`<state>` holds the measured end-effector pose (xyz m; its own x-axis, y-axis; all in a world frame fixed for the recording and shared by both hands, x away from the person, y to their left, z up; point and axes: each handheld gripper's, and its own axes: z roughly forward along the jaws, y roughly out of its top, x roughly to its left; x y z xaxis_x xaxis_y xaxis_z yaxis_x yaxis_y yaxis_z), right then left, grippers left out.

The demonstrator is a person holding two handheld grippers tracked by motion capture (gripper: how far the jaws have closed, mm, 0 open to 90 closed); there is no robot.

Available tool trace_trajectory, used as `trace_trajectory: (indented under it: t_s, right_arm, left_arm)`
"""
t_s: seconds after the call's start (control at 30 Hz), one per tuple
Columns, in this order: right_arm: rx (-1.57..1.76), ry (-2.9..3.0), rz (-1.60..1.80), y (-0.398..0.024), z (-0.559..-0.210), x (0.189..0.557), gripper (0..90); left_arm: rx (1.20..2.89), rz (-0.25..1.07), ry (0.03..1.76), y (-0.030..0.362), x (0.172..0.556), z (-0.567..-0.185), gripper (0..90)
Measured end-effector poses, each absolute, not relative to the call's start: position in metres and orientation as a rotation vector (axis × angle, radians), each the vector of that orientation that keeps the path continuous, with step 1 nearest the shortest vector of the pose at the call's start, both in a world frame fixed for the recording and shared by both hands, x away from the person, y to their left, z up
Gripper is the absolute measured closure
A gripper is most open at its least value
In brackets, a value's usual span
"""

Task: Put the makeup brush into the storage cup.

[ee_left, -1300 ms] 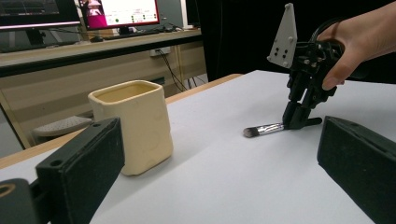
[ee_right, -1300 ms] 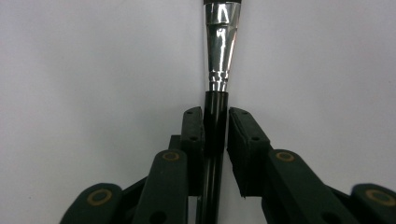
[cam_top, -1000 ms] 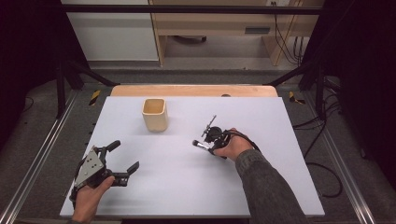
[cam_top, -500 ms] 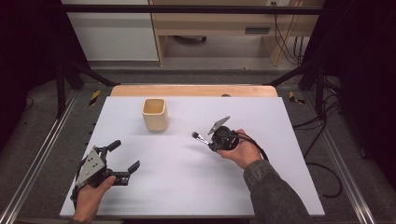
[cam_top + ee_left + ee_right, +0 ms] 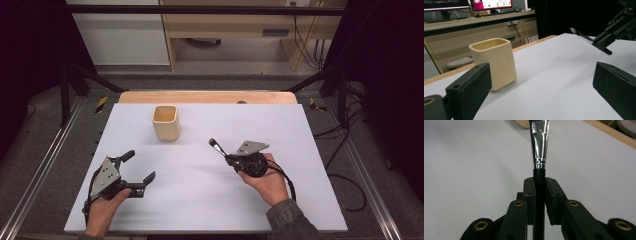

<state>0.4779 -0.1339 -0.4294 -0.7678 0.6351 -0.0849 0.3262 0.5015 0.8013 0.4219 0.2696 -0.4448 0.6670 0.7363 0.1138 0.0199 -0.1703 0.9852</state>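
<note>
Right gripper (image 5: 227, 156) clamps brush (image 5: 539, 142) — near cup (image 5: 166, 122).

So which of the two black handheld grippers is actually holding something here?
The right gripper: its jaws are shut on a black-handled brush with a silver ferrule. The left gripper stands open and empty.

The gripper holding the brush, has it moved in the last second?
Yes. The right gripper, shut on the brush, has shifted right and toward the person, away from the cup, which stayed put.
</note>
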Motion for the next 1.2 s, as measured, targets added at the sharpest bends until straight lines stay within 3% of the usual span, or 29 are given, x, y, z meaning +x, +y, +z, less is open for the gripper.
trace_trajectory:
  t_s: [0.43, 1.2]
  right_arm:
    - [0.860, 2.168, 1.403, -0.146, -0.434, 0.469, 79.4]
    - [0.758, 2.094, 1.472, -0.098, -0.441, 0.453, 79.3]
  left_arm:
    - [1.622, 0.691, 0.649, 0.247, 0.411, -0.441, 2.5]
    - [1.555, 0.679, 0.685, 0.224, 0.404, -0.428, 2.2]
